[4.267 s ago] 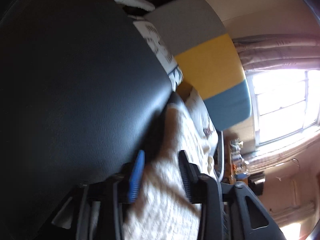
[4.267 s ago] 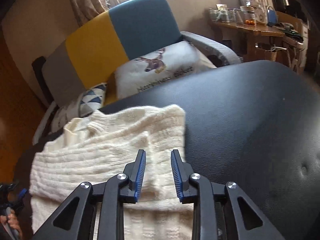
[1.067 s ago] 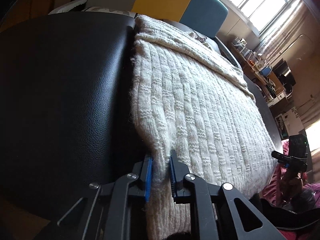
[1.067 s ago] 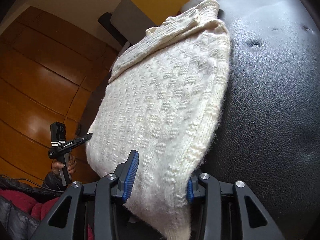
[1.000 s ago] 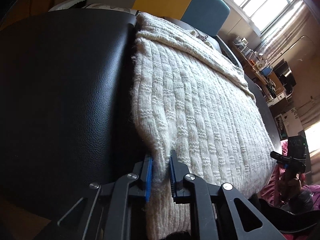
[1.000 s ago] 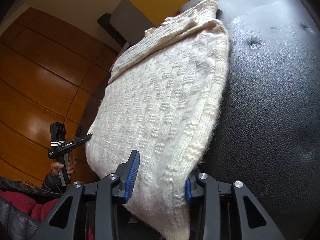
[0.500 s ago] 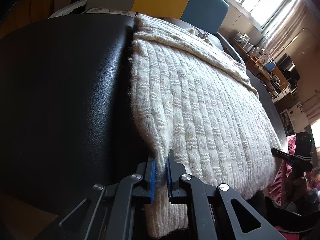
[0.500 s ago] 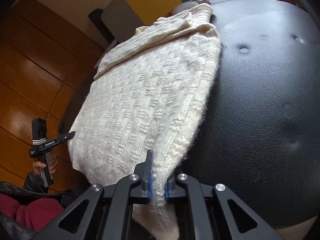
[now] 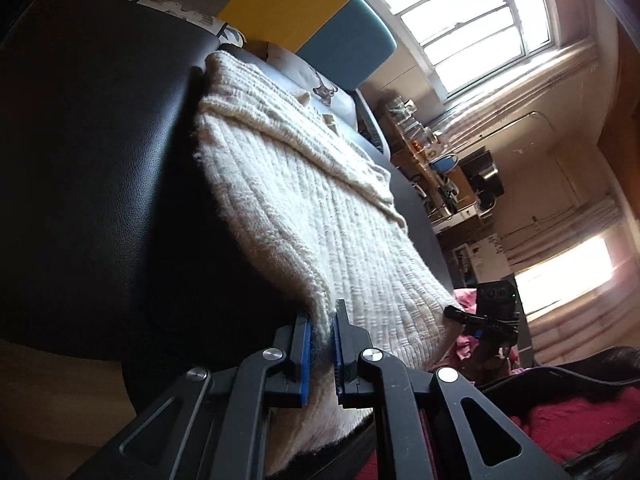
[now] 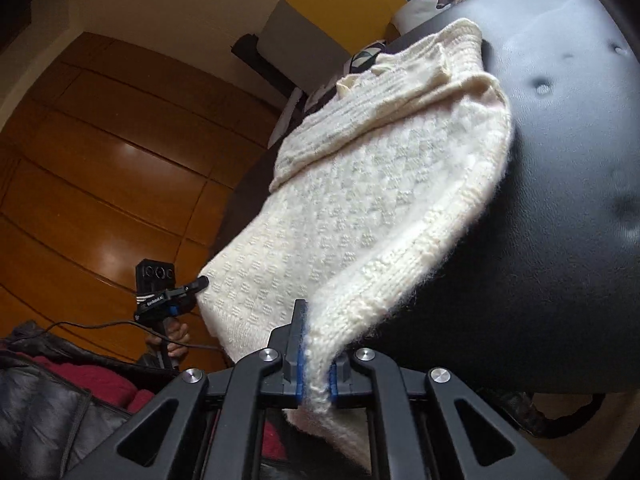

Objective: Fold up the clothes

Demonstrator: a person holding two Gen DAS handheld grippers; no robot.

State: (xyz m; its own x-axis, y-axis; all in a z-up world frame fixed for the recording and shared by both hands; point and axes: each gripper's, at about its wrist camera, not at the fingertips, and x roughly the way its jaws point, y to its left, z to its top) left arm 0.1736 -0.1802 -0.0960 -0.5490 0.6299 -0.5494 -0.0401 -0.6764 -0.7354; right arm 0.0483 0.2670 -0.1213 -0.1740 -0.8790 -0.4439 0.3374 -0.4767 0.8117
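I have the left gripper (image 9: 322, 326) clamped on the near hem of the cream knit sweater (image 9: 320, 200) | right gripper (image 10: 316, 356) pinching that hem's other corner | sweater draped over the black leather ottoman (image 10: 560, 200), near edge lifted off it

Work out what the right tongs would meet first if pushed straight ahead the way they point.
The right tongs already grip the cream sweater; straight on, they would probably press it into the black cushion.
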